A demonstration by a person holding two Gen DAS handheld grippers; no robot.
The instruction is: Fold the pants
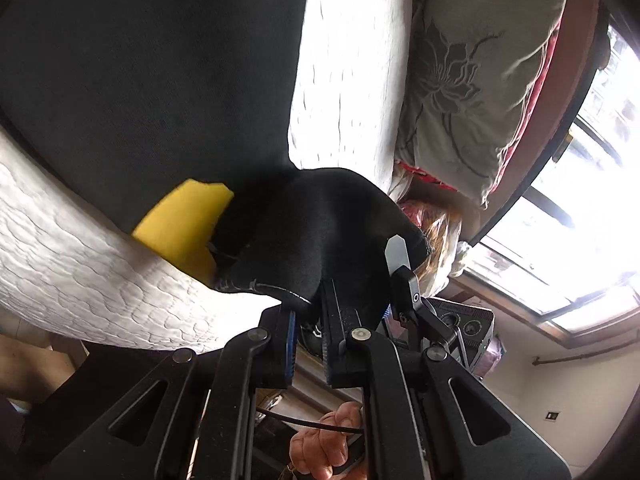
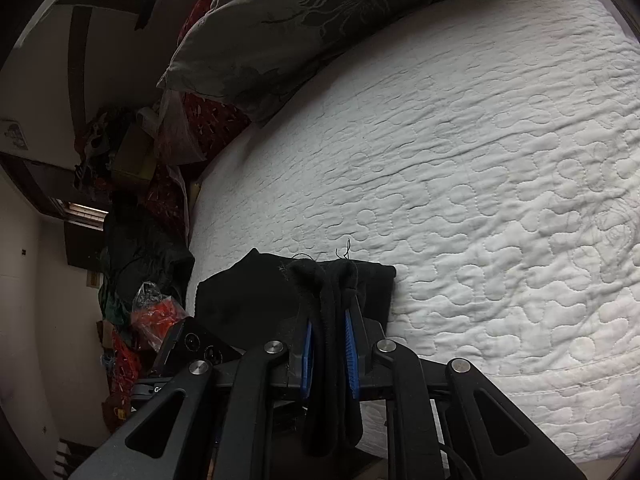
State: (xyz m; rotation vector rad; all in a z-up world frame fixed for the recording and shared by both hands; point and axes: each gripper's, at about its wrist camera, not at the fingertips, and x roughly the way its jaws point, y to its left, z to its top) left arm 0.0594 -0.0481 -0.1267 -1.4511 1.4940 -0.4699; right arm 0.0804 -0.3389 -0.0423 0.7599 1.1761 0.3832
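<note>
Black pants lie spread on the white quilted bed, with a yellow patch near their edge. My left gripper is shut on a bunched black edge of the pants, lifted above the bed. In the right wrist view, my right gripper is shut on a folded black edge of the pants, which hangs down between its fingers. The rest of the black cloth lies on the bed just ahead.
A grey floral duvet is piled along the far side of the bed; it also shows in the right wrist view. Cluttered bags and clothes stand beside the bed. A bright window is at the right.
</note>
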